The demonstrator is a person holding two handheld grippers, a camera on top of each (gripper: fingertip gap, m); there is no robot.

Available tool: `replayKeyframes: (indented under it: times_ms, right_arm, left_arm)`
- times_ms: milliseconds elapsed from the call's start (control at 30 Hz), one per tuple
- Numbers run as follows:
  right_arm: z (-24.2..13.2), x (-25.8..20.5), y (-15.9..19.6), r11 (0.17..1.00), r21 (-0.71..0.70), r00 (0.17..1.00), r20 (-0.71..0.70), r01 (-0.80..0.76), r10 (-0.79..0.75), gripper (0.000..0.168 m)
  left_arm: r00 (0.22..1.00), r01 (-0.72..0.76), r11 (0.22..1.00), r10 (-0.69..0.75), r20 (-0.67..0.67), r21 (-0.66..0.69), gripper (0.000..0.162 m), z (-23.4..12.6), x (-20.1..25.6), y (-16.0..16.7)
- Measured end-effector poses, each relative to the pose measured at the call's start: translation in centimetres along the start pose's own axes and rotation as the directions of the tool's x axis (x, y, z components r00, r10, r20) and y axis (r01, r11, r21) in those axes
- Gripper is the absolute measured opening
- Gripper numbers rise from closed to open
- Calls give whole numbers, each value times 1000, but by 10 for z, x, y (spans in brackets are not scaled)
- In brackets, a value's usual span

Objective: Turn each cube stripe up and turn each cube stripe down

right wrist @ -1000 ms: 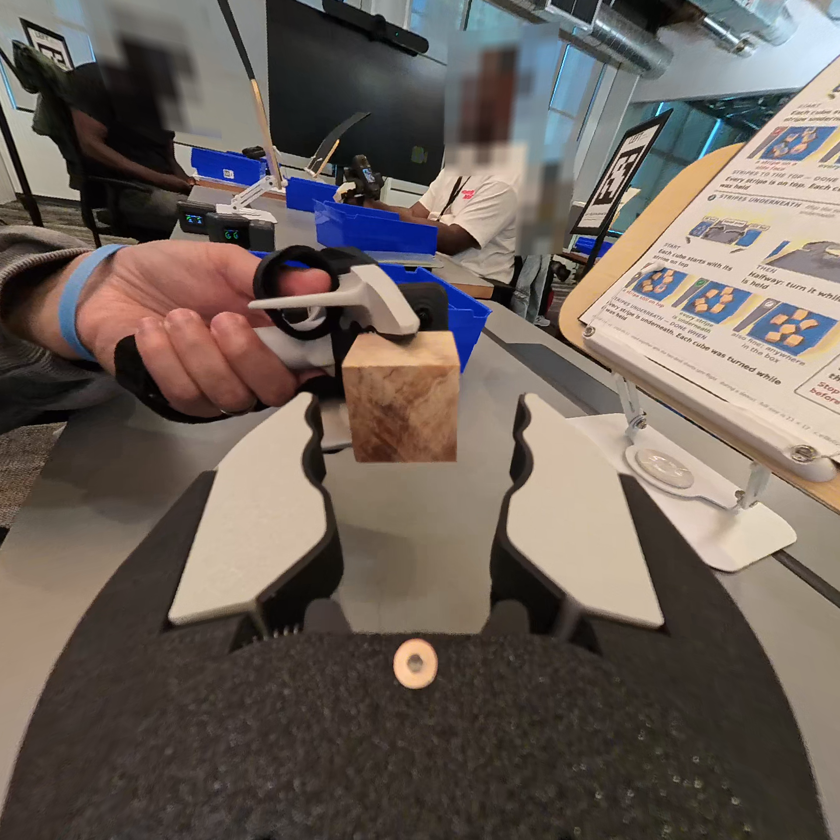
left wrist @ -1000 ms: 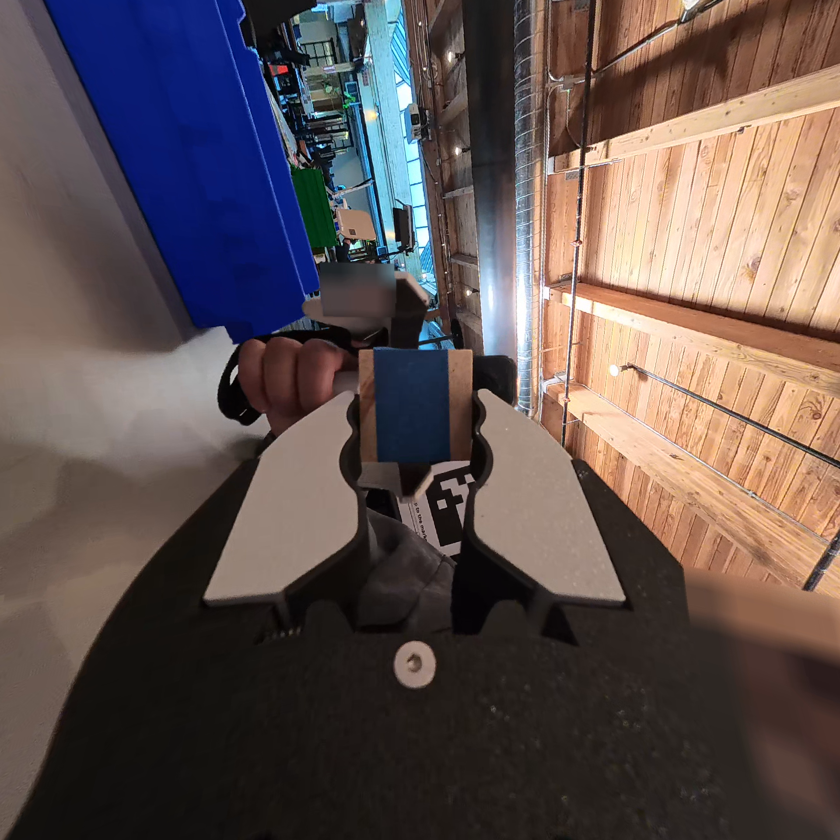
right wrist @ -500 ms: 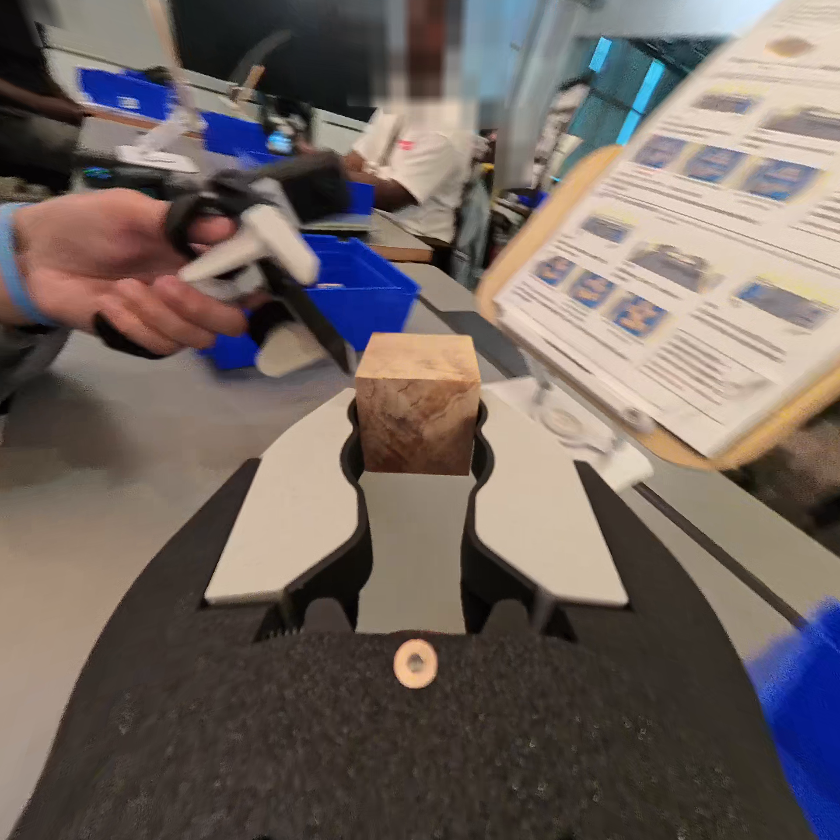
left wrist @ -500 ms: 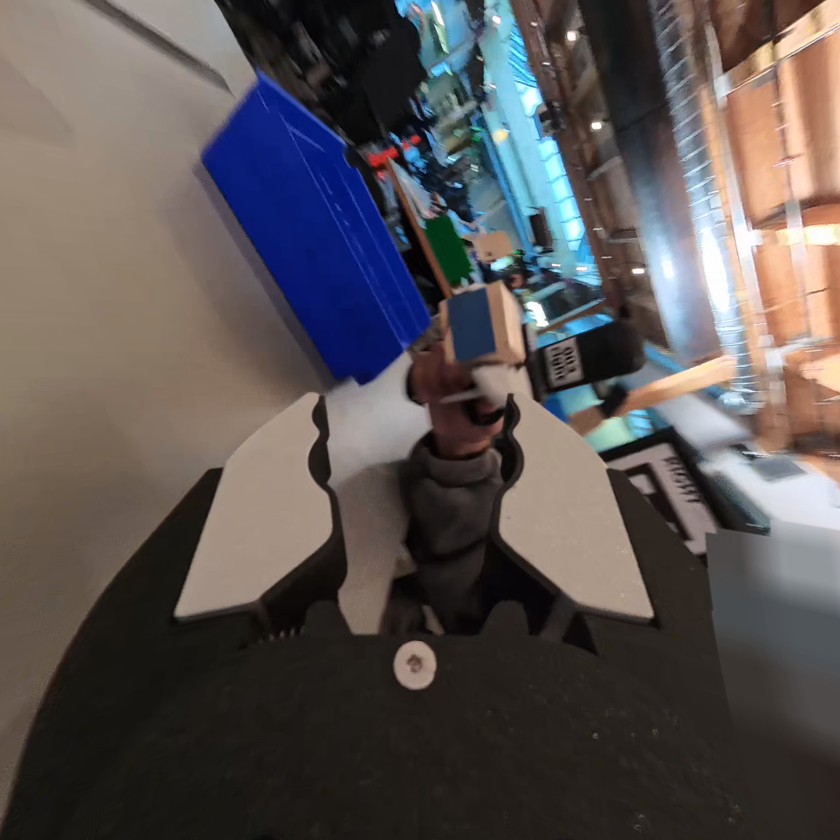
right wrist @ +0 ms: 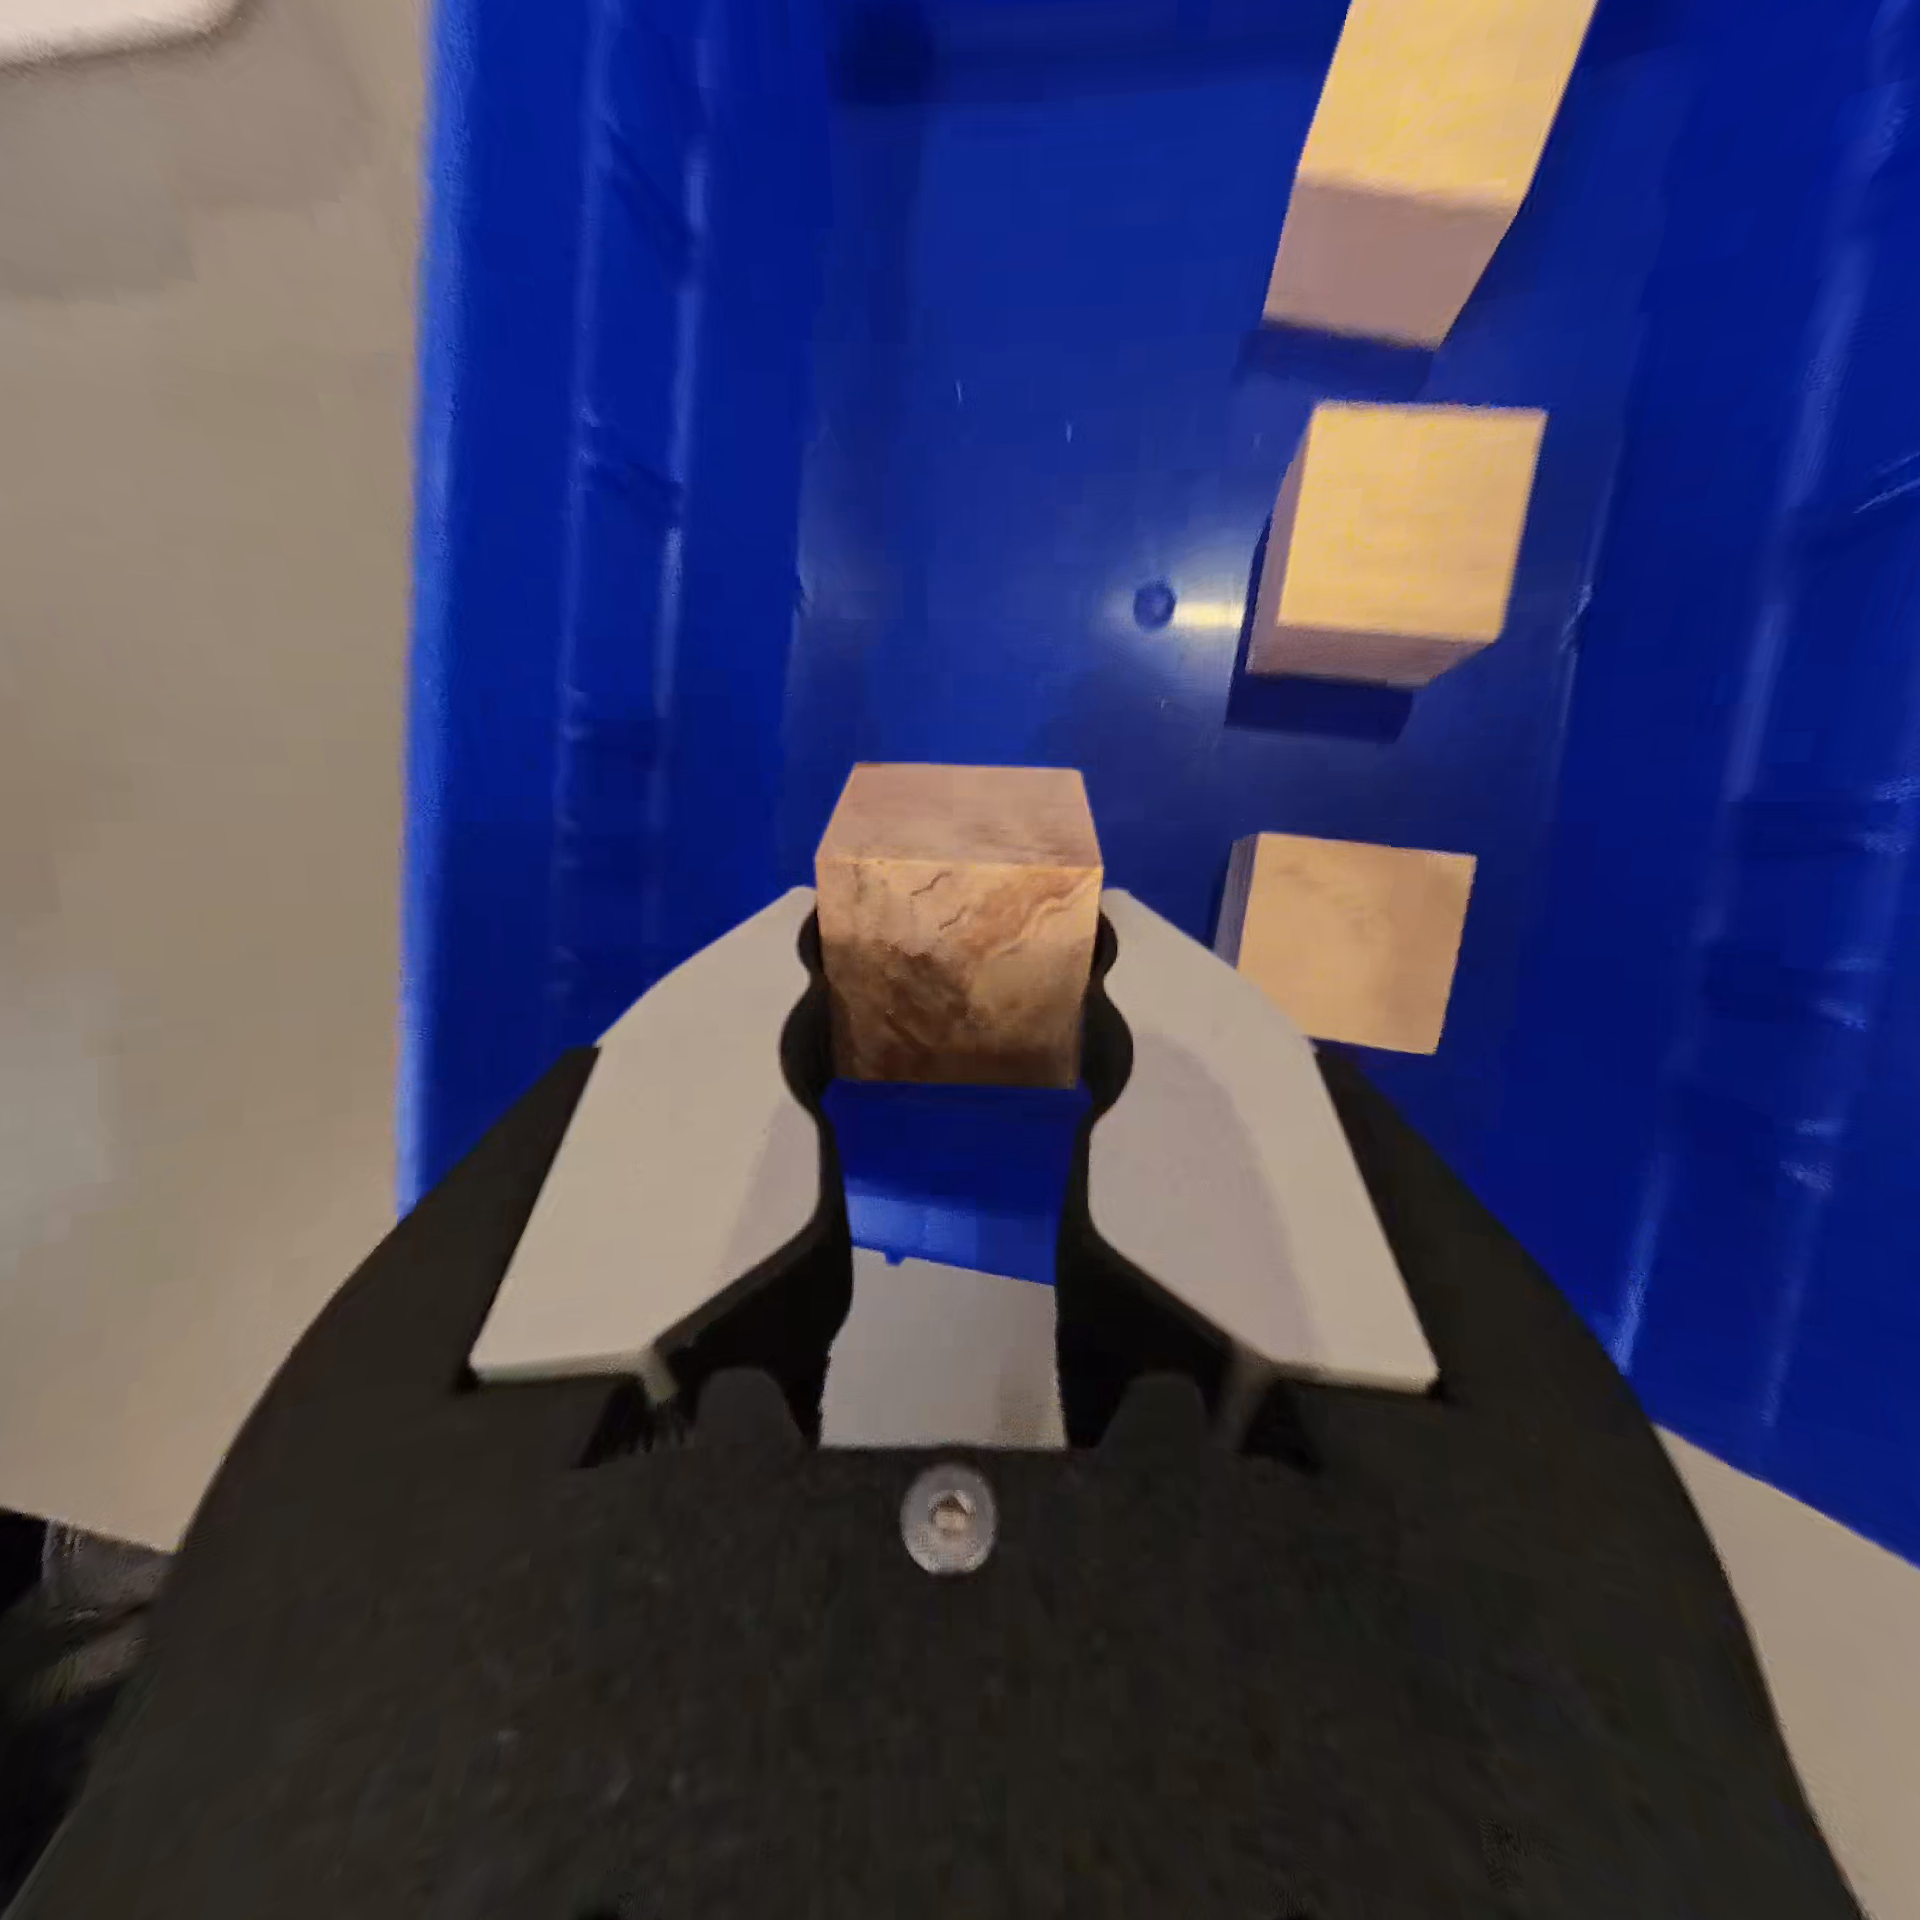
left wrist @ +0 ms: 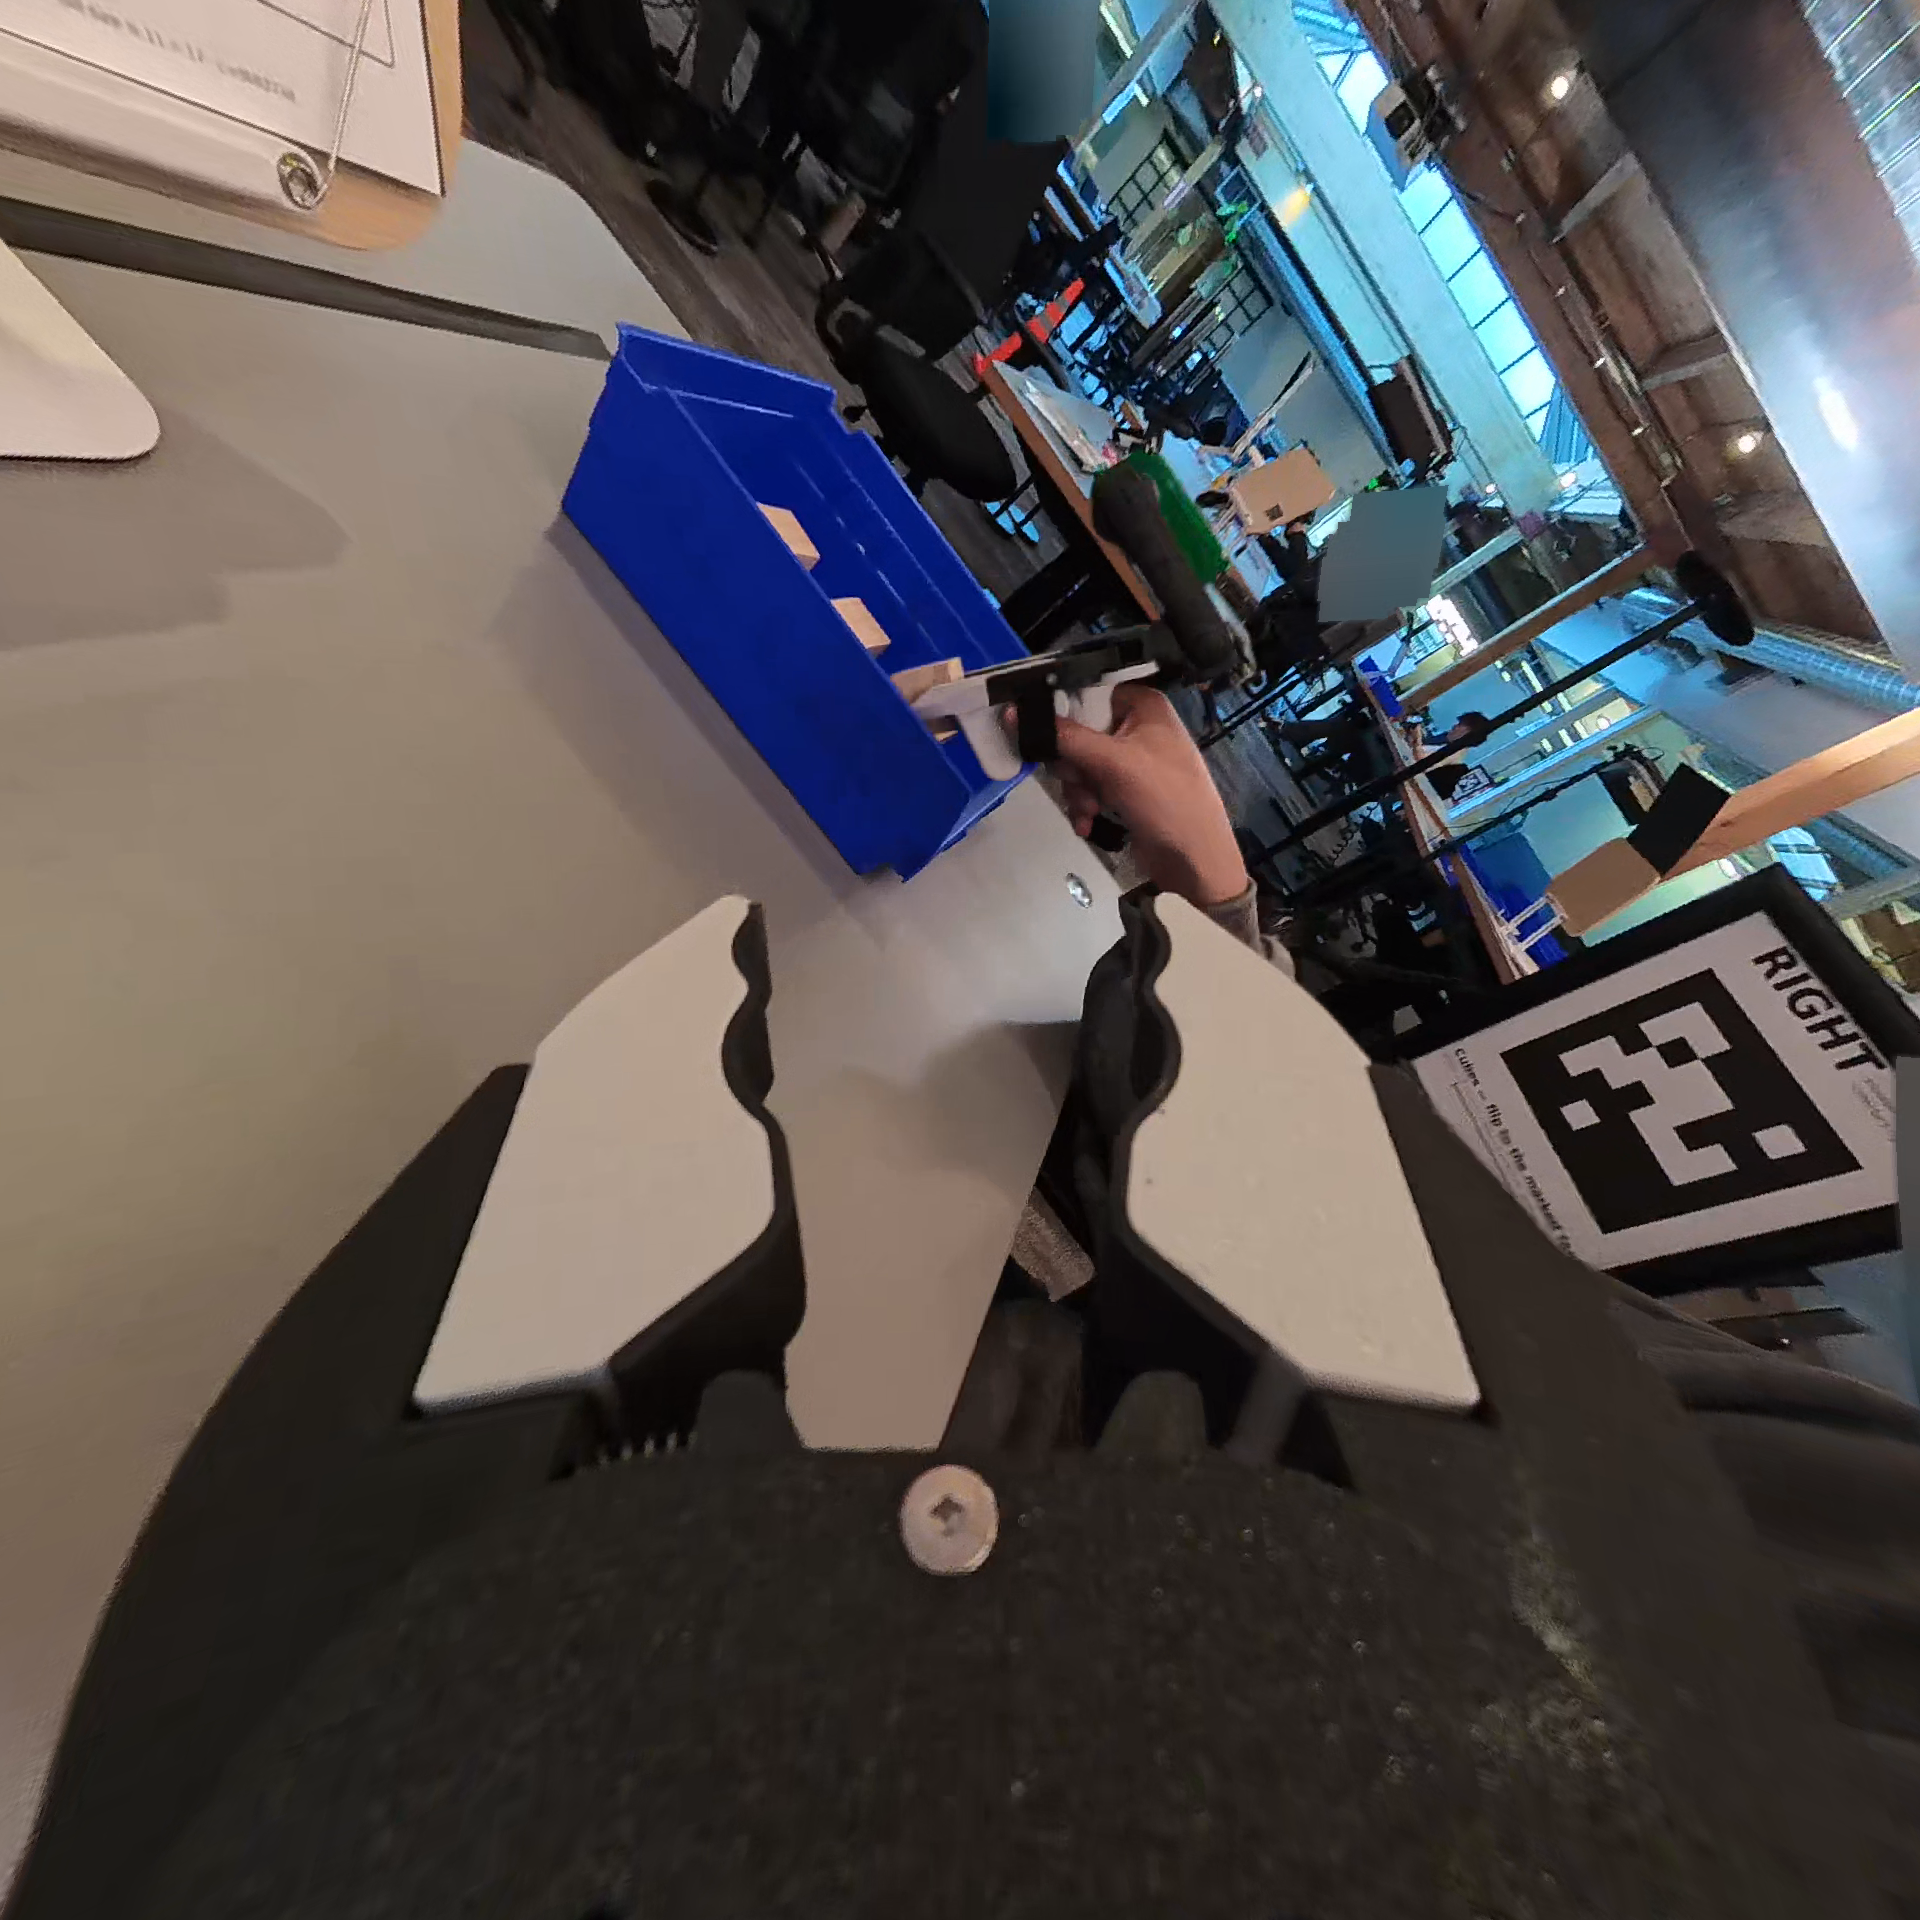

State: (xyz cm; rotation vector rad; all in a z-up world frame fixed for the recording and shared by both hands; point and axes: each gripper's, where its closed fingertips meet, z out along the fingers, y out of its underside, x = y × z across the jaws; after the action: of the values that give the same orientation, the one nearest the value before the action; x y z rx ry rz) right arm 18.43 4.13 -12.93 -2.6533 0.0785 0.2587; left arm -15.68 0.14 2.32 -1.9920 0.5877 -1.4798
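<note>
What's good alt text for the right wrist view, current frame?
The right gripper is shut on a wooden cube, held over the open blue bin. Three more wooden cubes lie in a row along the bin's right side, no stripe showing on any. Grey table shows to the left.

Grey table (left wrist: 312,831), dark office chairs (left wrist: 935,416), tall windows (left wrist: 1455,239), ceiling lights (left wrist: 1558,83)

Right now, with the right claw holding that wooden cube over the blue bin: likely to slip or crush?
The wooden cube looks rigid, so crushing seems unlikely. Its flat sides sit squarely between the right claw fingers, so slip seems unlikely. If released over the blue bin, it would probably land flat rather than roll.
</note>
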Motion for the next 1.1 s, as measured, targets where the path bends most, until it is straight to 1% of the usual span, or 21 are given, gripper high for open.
replayKeyframes:
  times_ms: [67,333,433,500,567,633,700,733,800,833,867,900,933,967,1000,1033,1100]
  right_arm:
    - [13,1,9,997,-78,999,-33,4,-7,46]
    - [39,0,20,968,-252,988,-144,17,-55,46]
    - [45,-6,21,967,-256,993,-110,4,-33,46]
    - [48,-5,23,965,-262,993,-114,4,-35,46]
    - [50,-7,21,969,-246,996,-87,5,-27,47]
    - [44,-6,14,979,-203,996,-87,12,-30,54]
    - [28,-9,3,991,-130,996,-74,34,-44,61]
    - [15,-11,-5,997,-73,997,-65,39,-44,60]
    - [-19,-32,-29,990,102,994,31,99,-102,59]
    - [-40,-49,-42,966,221,982,97,137,-162,59]
    - [-63,-70,-54,916,358,957,150,182,-248,62]
    - [-85,-91,-64,839,499,923,173,218,-343,68]
    - [-105,-112,-70,741,627,884,175,239,-433,73]
    - [-121,-136,-73,641,729,840,175,240,-514,74]
    - [-133,-160,-71,555,803,793,187,217,-580,73]
    - [-141,-184,-66,492,853,742,216,173,-635,71]
    - [-145,-231,-50,417,906,617,289,69,-732,74]
  left_arm:
    - [1000,-9,1000,9,16,-21,66,2,-2,3]
    - [999,-11,998,13,31,-55,66,3,-5,9]
    - [999,-15,998,17,34,-60,66,3,-5,9]
    - [999,-15,998,18,35,-63,66,4,-5,10]
    - [999,-15,997,17,33,-72,66,4,-5,11]
    - [999,-17,997,20,34,-78,66,5,-5,13]
    - [999,-22,996,25,35,-83,67,5,-4,13]
    - [999,-25,996,29,37,-84,67,4,-4,13]
    - [998,-36,996,40,46,-79,66,0,-3,11]
    - [997,-46,996,50,55,-73,66,-3,-3,9]
    - [996,-60,996,64,68,-68,67,-7,-3,6]
    - [993,-79,995,83,85,-59,67,-14,-3,2]
    - [988,-100,994,105,112,-45,67,-22,-4,-3]
    - [981,-125,992,128,147,-33,67,-32,-7,-9]
    - [970,-149,989,150,192,-20,67,-44,-12,-15]
    - [955,-172,985,168,243,-5,67,-57,-18,-21]
    - [915,-205,979,184,360,21,66,-89,-37,-33]
